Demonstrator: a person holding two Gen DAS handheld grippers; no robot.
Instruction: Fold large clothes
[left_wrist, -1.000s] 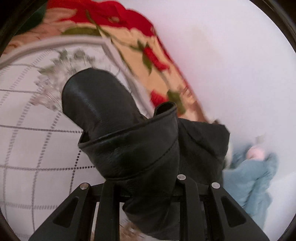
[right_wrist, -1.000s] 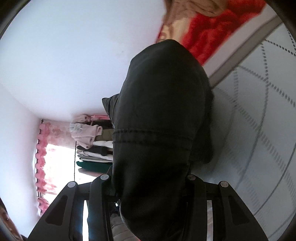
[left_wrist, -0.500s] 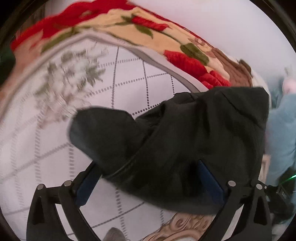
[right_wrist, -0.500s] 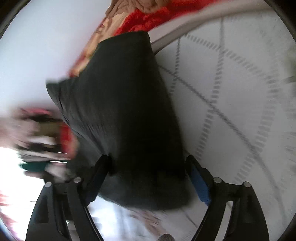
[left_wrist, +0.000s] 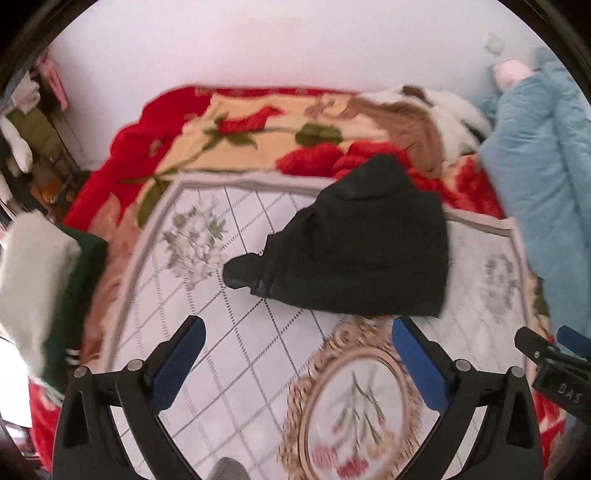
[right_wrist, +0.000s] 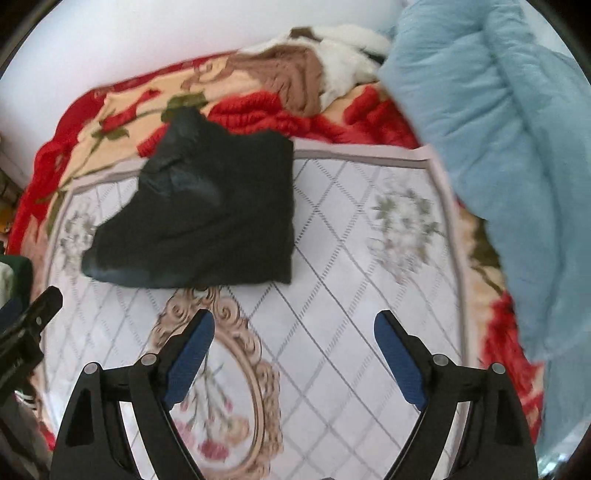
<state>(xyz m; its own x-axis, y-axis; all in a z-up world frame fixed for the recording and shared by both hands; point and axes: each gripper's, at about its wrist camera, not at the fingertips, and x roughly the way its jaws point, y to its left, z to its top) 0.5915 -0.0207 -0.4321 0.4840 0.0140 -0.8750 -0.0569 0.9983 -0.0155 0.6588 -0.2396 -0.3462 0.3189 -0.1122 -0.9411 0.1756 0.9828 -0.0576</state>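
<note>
Left wrist view: the left gripper (left_wrist: 293, 363) stood spread wide and empty above the patterned mat (left_wrist: 258, 354); the folded black garment (left_wrist: 364, 254) lay ahead of its fingertips, apart from them. The right gripper (right_wrist: 293, 360) likewise held nothing. The garment looked soft, limp, probably fairly heavy; its thick near edge seemed the best hold.

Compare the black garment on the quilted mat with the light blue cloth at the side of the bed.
The black garment is folded into a compact bundle; the light blue cloth lies loose and rumpled. The black garment looks much smaller than the light blue cloth. The black garment lies mostly on the white quilted mat; the light blue cloth overlaps the mat's edge and the red floral blanket. Neither is held.
</note>
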